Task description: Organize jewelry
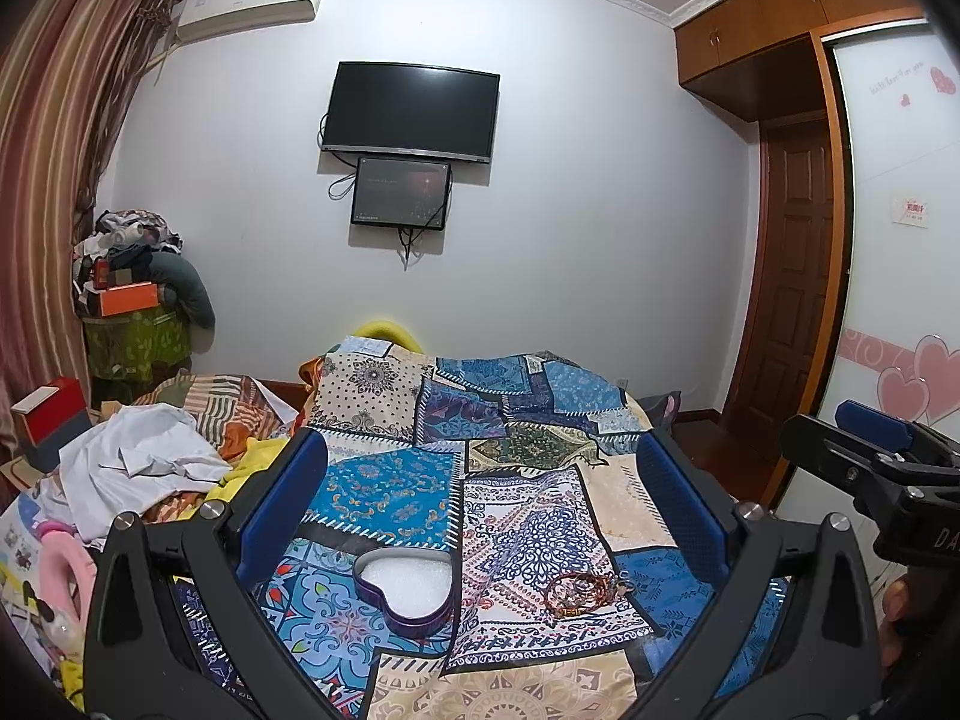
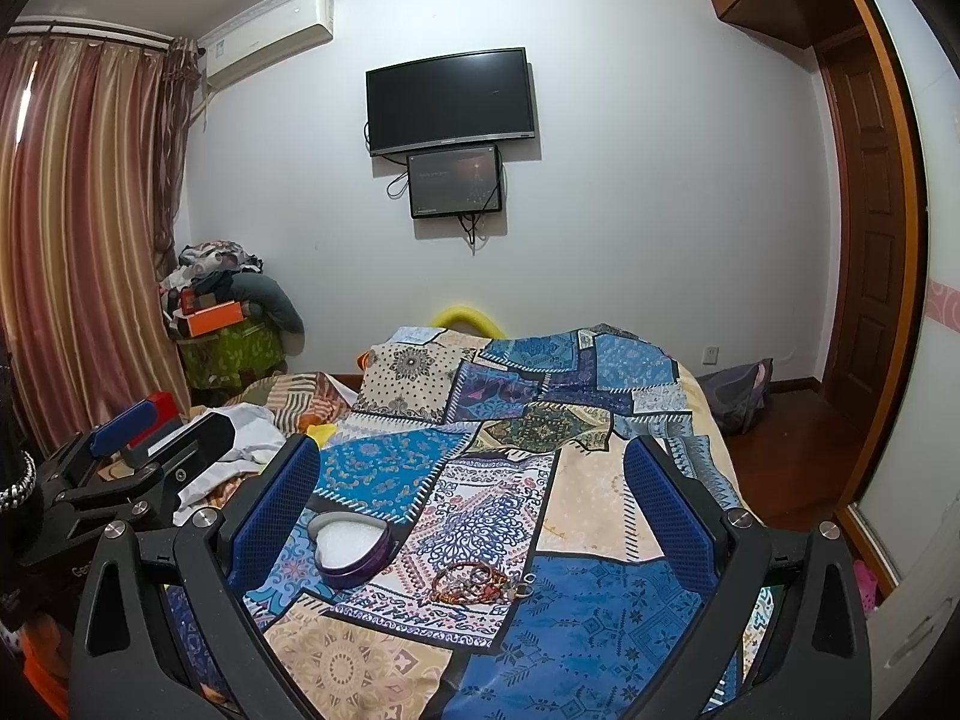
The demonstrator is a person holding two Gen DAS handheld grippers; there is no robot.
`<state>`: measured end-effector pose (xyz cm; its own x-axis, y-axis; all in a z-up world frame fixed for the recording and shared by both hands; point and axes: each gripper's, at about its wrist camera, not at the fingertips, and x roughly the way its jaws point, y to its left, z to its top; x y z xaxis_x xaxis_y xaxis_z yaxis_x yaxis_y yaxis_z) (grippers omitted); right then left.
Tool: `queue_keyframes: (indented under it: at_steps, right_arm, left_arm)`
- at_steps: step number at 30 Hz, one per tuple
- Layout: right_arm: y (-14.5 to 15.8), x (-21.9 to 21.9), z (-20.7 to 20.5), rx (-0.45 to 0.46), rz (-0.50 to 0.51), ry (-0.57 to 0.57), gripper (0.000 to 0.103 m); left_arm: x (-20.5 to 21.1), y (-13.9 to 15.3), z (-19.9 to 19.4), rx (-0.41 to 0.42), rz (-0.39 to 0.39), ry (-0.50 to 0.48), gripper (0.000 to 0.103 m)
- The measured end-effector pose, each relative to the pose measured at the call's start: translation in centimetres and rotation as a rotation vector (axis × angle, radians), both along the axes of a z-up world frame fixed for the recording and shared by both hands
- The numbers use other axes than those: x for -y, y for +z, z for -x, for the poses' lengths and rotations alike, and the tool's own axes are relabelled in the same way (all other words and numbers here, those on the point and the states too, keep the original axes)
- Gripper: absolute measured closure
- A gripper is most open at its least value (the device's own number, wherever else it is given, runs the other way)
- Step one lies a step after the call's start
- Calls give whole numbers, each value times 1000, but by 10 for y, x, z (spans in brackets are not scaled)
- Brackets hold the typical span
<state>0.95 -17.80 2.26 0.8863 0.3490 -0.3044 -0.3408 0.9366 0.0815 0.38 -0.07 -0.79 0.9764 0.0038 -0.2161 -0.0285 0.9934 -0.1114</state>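
A heart-shaped tin (image 1: 403, 591) with a purple wall lies open on the patchwork bedspread (image 1: 516, 516), its top facing up and its inside lined with white foam. Near it, to its right and apart from it, a small tangle of jewelry (image 1: 582, 593) rests flat on the same cloth: reddish and brown beaded bracelets looped over one another, with a small metal ring or clasp at the right edge of the heap.
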Motion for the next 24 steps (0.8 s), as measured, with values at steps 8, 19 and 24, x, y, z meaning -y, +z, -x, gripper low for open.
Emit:
queue_keyframes:
  at_steps: [8,19,24]
  right_arm:
    - [0,0,0,-1,0,-1,2]
    - [-8,-2,-1,-5,11,-3,2]
    - [-10,4,-7,-22,9,-13,2]
  left_arm:
    - [-1,1,-1,-1,-2,3,0]
    - [-1,-1,-6,-12,8,13,0]
    - [-2,-8,-18,-57,10,26,0]
